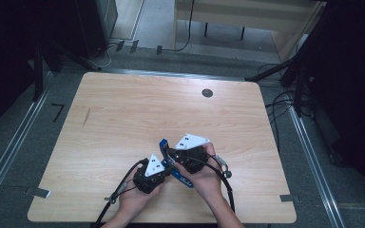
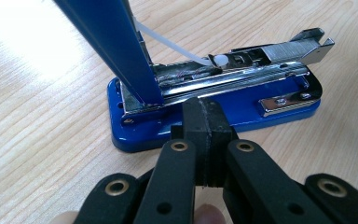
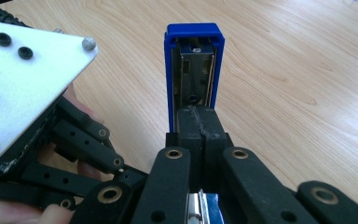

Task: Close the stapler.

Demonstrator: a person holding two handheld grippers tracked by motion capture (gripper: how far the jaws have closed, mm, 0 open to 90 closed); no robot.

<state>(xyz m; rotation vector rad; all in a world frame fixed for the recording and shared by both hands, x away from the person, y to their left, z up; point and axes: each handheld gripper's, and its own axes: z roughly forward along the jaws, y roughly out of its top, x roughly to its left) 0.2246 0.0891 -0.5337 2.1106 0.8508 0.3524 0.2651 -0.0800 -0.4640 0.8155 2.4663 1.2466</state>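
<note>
A blue stapler (image 1: 179,177) lies swung open on the wooden table near its front edge. Its blue base (image 2: 214,123) is flat, the metal magazine (image 2: 242,74) is exposed, and the blue lid (image 2: 107,42) stands steeply up. My left gripper (image 2: 204,116) is shut, pads together, with the tips against the base's near side and nothing between them. My right gripper (image 3: 199,119) is shut too, its tips resting against the inner face of the raised lid (image 3: 193,60). In the high view the left gripper (image 1: 167,169) and right gripper (image 1: 169,153) meet at the stapler.
The left gripper's grey plate (image 3: 23,84) sits close beside the right gripper's jaws. A dark round cable hole (image 1: 207,93) lies at the table's far right. Bare wood (image 1: 138,109) stretches beyond the hands. Cables (image 1: 285,102) and dark stands surround the table.
</note>
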